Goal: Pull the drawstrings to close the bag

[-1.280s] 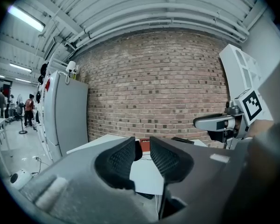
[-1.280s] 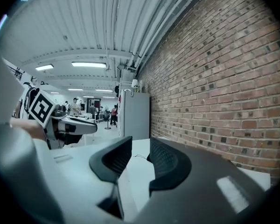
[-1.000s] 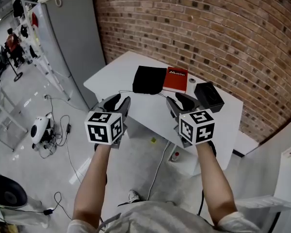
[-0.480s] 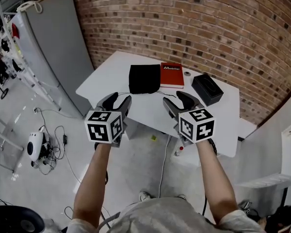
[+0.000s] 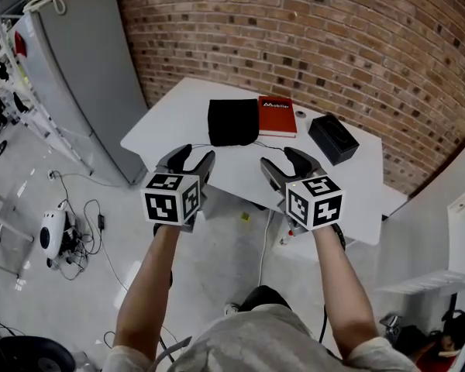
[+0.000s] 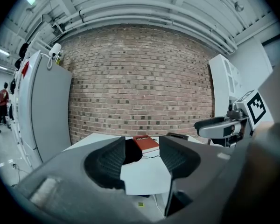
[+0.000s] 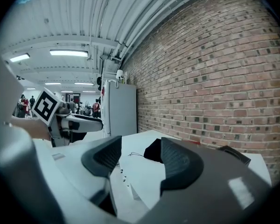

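Observation:
A black drawstring bag (image 5: 233,122) lies flat on the white table (image 5: 178,122), with thin drawstrings (image 5: 268,147) trailing from it toward the near edge. Both grippers hover side by side in front of the table's near edge, short of the bag. The jaws of my left gripper (image 5: 192,160) are opening with nothing between them. My right gripper (image 5: 287,163) is likewise opening and holds nothing. The left gripper view shows the bag (image 6: 132,151) beyond the left gripper (image 6: 142,164). In the right gripper view the bag (image 7: 154,149) and a cord (image 7: 134,154) lie past the right gripper (image 7: 140,160).
A red book (image 5: 278,115) lies right of the bag, a small white roll (image 5: 300,115) beside it, and a black box (image 5: 333,139) further right. A grey cabinet (image 5: 85,68) stands left of the table, a brick wall behind. Cables (image 5: 93,215) run over the floor.
Both grippers' jaws have spread wider. The head view has shifted, so the table now sits a little more central, with both grippers still held before its near edge.

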The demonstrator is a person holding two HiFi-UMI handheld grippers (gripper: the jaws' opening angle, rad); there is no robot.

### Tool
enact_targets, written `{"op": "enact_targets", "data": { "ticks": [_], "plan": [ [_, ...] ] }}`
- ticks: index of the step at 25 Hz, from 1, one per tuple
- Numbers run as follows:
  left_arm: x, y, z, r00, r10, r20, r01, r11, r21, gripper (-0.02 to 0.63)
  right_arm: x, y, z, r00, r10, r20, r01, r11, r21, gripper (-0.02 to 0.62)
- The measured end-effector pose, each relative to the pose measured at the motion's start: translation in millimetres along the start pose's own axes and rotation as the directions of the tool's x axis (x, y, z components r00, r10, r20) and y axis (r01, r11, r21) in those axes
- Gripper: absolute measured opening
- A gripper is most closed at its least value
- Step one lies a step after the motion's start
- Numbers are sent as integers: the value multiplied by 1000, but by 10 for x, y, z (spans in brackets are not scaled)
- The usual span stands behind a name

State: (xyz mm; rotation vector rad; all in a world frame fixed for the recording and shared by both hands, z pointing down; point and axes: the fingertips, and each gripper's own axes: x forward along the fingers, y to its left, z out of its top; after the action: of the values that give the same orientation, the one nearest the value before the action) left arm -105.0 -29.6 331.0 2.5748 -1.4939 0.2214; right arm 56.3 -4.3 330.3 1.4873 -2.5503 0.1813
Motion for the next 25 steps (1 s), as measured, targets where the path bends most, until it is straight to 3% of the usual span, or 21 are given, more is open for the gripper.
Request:
{"op": "enact_targets", "data": {
  "ticks": [13, 25],
  "plan": [
    [295, 281, 53, 1000, 14, 10, -14, 1000, 10, 232, 354, -219, 77, 999, -25, 27, 25, 1000, 4, 264],
    [1363, 873, 235, 999, 32, 4, -32, 999, 23, 232, 1396, -939, 229, 999, -24, 25, 24, 1000, 7, 264]
  ]
}}
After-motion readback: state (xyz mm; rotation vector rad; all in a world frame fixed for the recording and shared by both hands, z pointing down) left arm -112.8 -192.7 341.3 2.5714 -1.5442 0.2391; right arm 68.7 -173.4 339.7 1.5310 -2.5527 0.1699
